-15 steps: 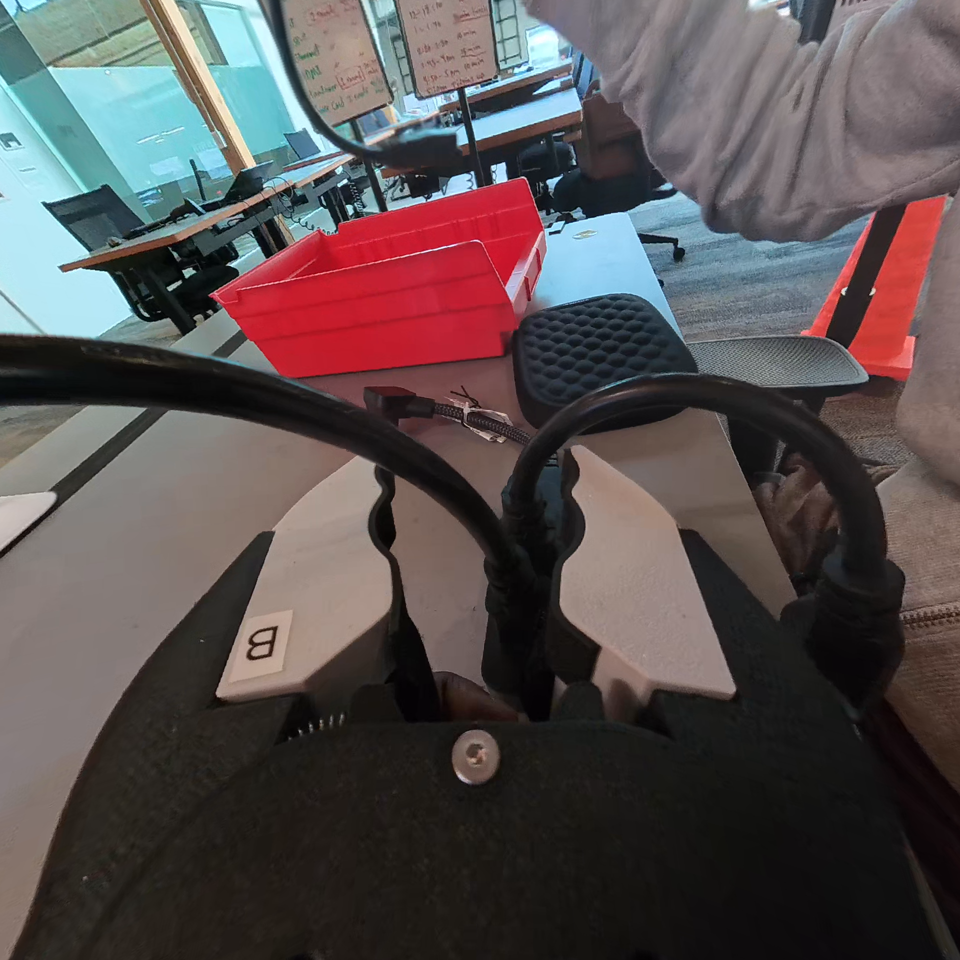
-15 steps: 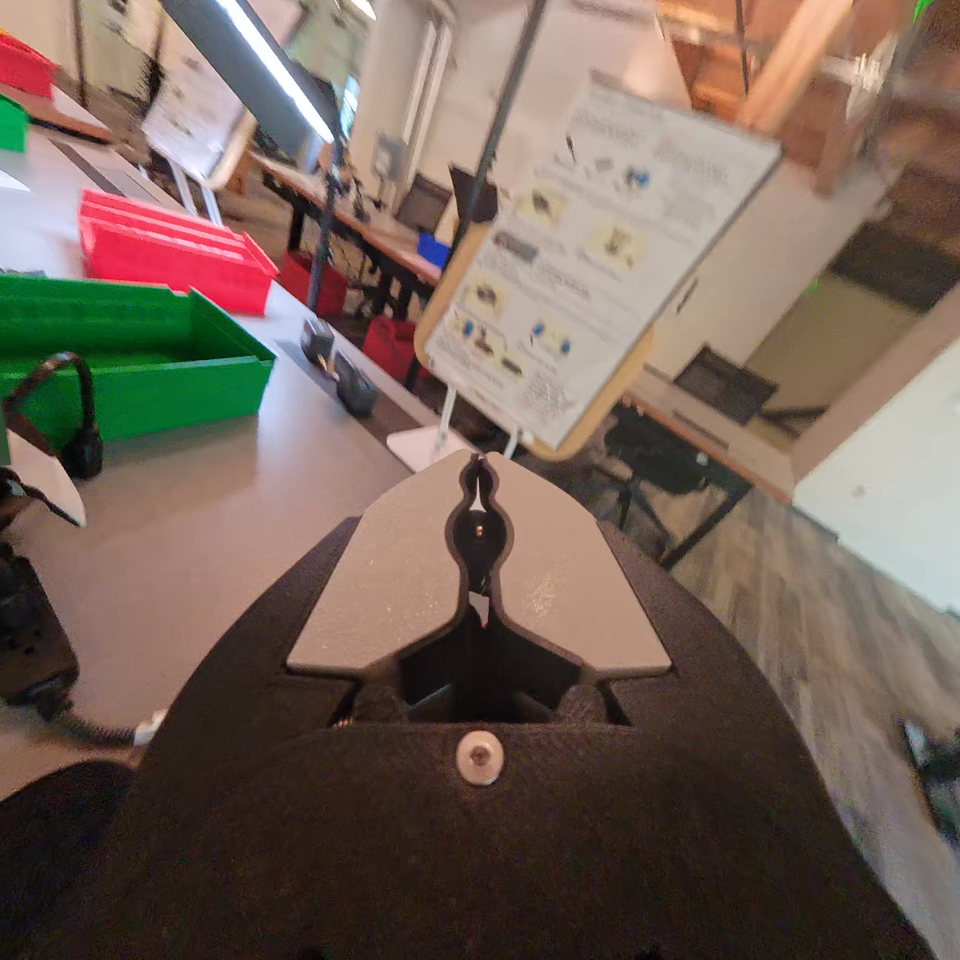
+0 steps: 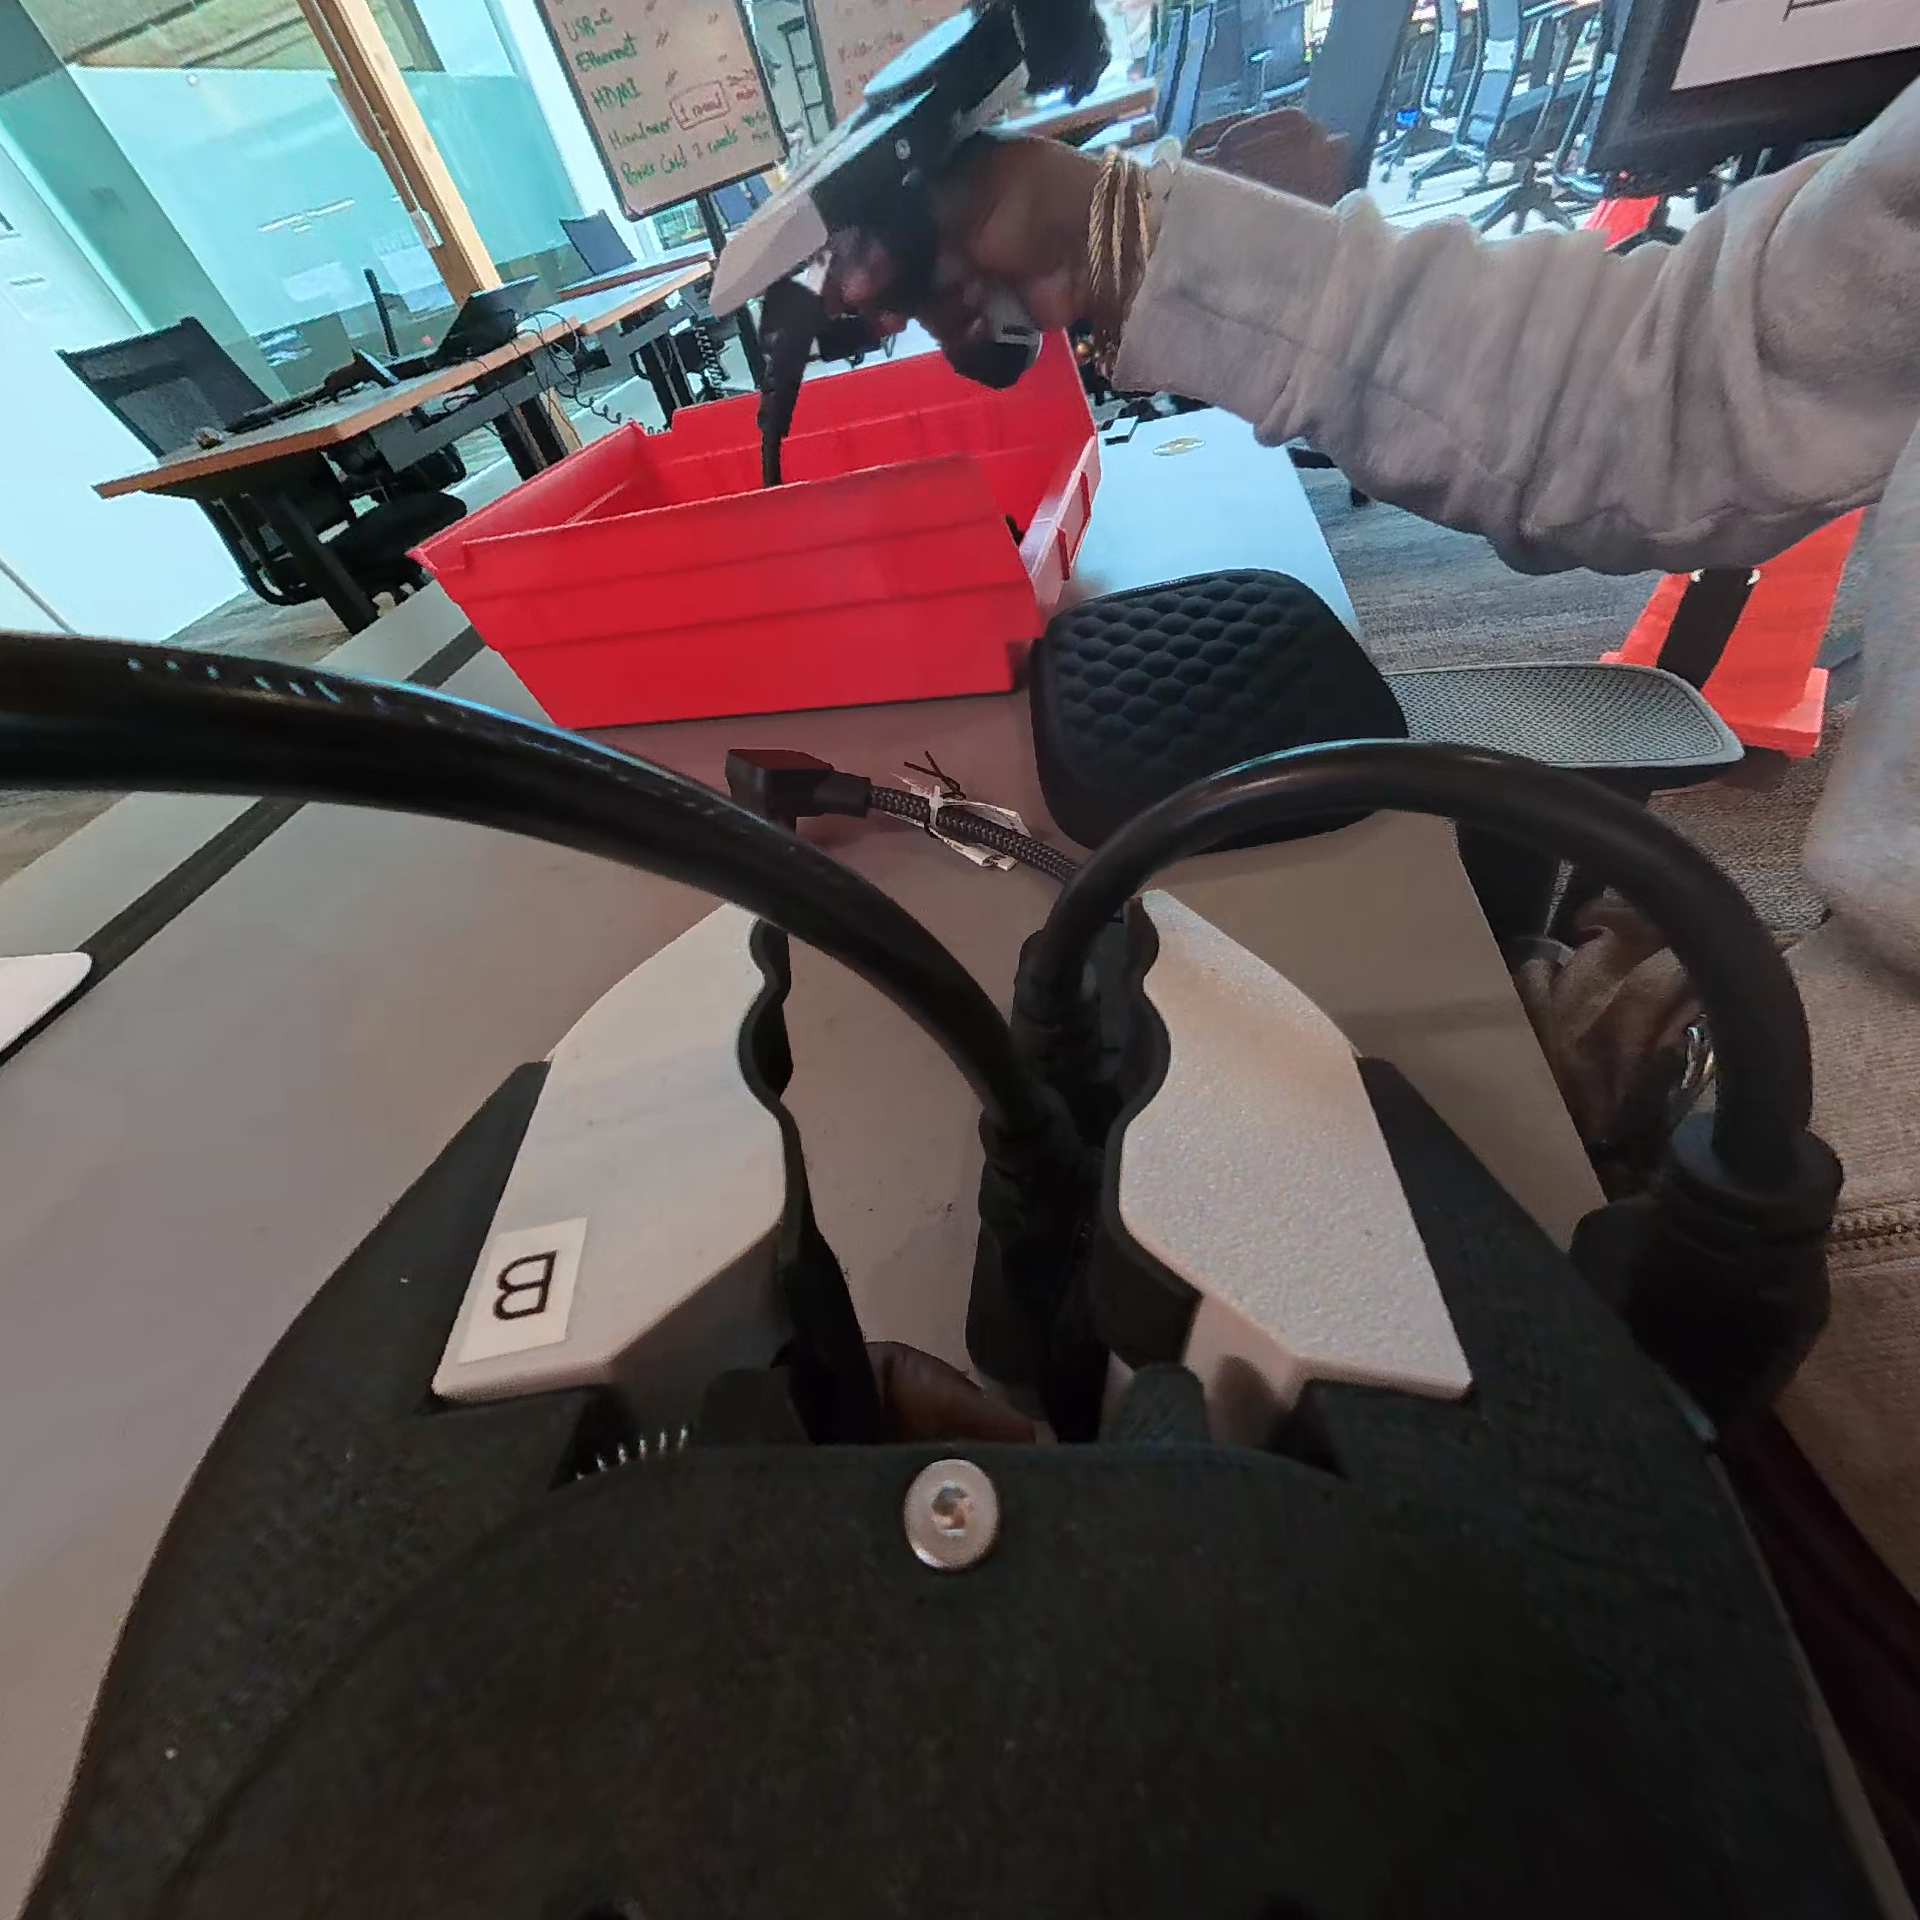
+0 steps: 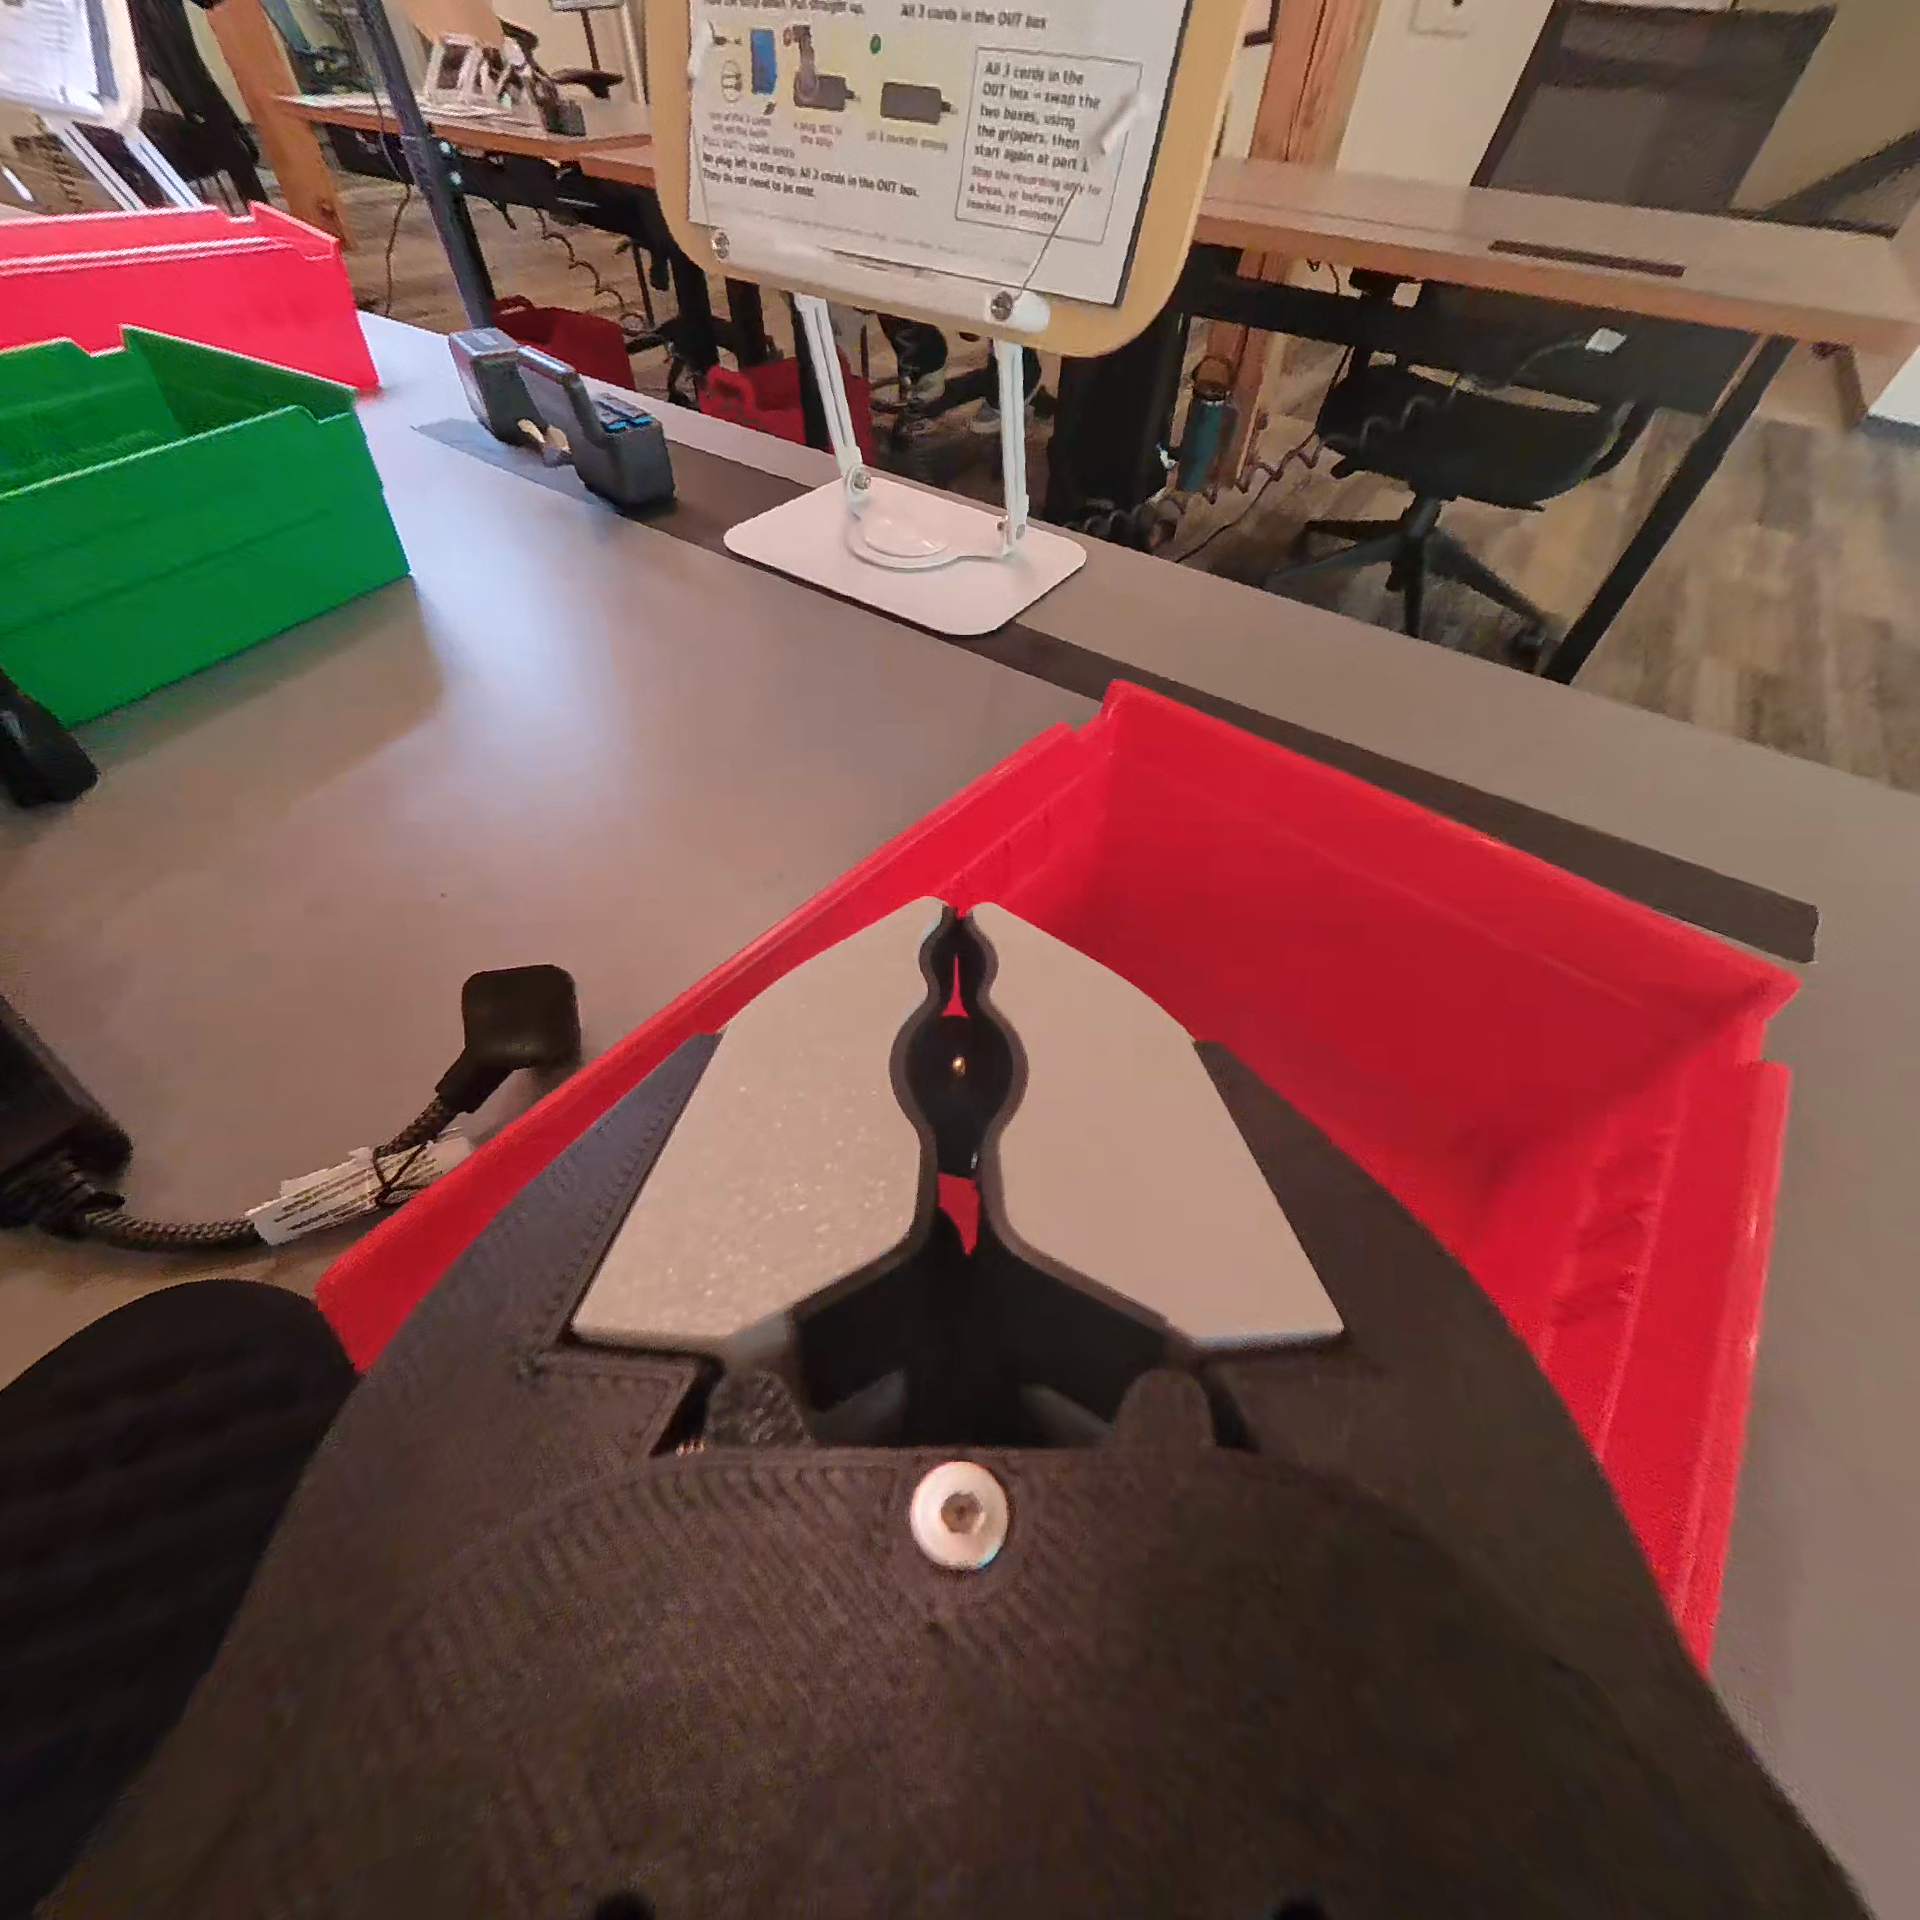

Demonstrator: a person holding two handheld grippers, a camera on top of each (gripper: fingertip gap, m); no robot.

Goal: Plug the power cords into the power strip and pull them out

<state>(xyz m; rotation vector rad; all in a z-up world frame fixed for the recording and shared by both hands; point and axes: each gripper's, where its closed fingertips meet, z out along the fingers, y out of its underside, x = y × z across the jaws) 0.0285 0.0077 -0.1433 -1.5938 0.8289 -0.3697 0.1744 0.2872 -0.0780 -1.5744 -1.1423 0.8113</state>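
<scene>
Two red bins [image 4: 1455, 1039] [image 4: 156, 281], one green bin [image 4: 187, 520], two grippers [image 3: 956, 997] [image 4: 958, 925]

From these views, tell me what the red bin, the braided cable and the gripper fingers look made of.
Red bin: looks like moulded plastic, smooth with a slight sheen and stepped rims.
Braided cable: seemingly woven fabric sleeve, black-grey weave, with a matte plug.
Right gripper fingers: probably printed plastic, grainy grey faces; the black body shows layer lines.

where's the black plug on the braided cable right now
The black plug on the braided cable lies on the grey table, just in front of the red plastic bin and left of the black honeycomb-textured case.
</scene>
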